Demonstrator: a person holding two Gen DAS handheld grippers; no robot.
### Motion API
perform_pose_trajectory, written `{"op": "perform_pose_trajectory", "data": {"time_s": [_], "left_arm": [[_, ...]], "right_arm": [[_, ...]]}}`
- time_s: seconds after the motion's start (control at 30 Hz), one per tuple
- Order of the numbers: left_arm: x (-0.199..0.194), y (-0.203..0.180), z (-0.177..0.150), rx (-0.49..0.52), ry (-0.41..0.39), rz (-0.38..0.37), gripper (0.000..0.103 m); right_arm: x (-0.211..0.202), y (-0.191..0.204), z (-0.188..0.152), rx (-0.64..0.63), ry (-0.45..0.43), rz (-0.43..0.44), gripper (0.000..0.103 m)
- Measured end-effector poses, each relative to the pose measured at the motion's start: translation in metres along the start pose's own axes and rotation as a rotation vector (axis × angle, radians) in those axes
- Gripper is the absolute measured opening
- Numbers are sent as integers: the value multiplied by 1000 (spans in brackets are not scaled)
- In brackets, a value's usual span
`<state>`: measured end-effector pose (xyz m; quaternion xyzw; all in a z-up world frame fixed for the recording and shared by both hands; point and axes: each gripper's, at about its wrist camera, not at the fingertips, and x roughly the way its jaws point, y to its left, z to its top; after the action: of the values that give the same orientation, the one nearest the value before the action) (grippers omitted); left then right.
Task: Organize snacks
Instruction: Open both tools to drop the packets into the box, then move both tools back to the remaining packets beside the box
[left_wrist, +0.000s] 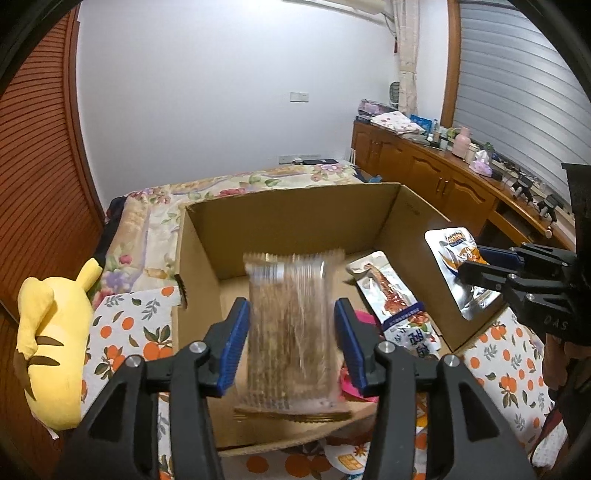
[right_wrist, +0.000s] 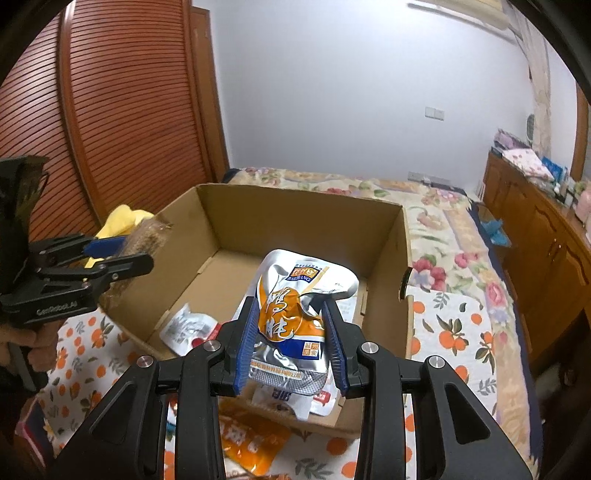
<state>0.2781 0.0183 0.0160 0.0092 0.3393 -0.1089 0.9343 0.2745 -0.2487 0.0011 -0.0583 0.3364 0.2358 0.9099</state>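
Snacks over the cardboard box

Snack packets hang above an open cardboard box (left_wrist: 295, 218) that sits on a bed. The left gripper (left_wrist: 291, 343) has a clear packet (left_wrist: 291, 332) of brown sticks between its blue pads; the packet is blurred and the pads (left_wrist: 236, 343) look slightly off its sides, so I cannot tell whether it is clamped. The right gripper (right_wrist: 291, 343) is clenched on a silver and orange pouch (right_wrist: 295, 306), crumpled between the pads, over the box's near side. Inside the box, a long white packet (left_wrist: 391, 299) with a blue end leans against the right wall, and a small white packet (right_wrist: 184, 328) lies on the bottom at the left. An orange packet (right_wrist: 251, 443) lies outside the box, on an orange-patterned cloth (right_wrist: 450, 332). A yellow plush toy (left_wrist: 51, 350) lies left of the box. A wooden cabinet (left_wrist: 443, 173) runs along the right wall.
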Motion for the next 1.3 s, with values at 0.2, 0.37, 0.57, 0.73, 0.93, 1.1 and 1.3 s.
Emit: {"op": "perform_pose_trajectory", "data": {"time_s": [0.2, 0.37, 0.57, 0.73, 0.93, 1.1, 1.3], "left_arm": [[-4, 3, 0, -2, -9, 0, 48], [-16, 3, -1, 1, -28, -10, 51], [-31, 1, -4, 13, -45, -20, 54], [-38, -3, -5, 24, -52, -27, 57], [-49, -10, -11, 37, -63, -47, 58], [-62, -18, -20, 55, -75, -80, 62], [-74, -25, -28, 63, -93, -104, 72]], "right_arm": [[17, 2, 2, -1, 19, -29, 35], [29, -1, 1, 10, 39, -47, 35], [34, -1, -1, 21, 44, -48, 38], [36, -3, -1, 25, 45, -47, 37], [21, -1, -4, 3, 16, -48, 37], [-11, 0, -19, -24, -51, -46, 38], [-49, 1, -41, -43, -86, -22, 38]]}}
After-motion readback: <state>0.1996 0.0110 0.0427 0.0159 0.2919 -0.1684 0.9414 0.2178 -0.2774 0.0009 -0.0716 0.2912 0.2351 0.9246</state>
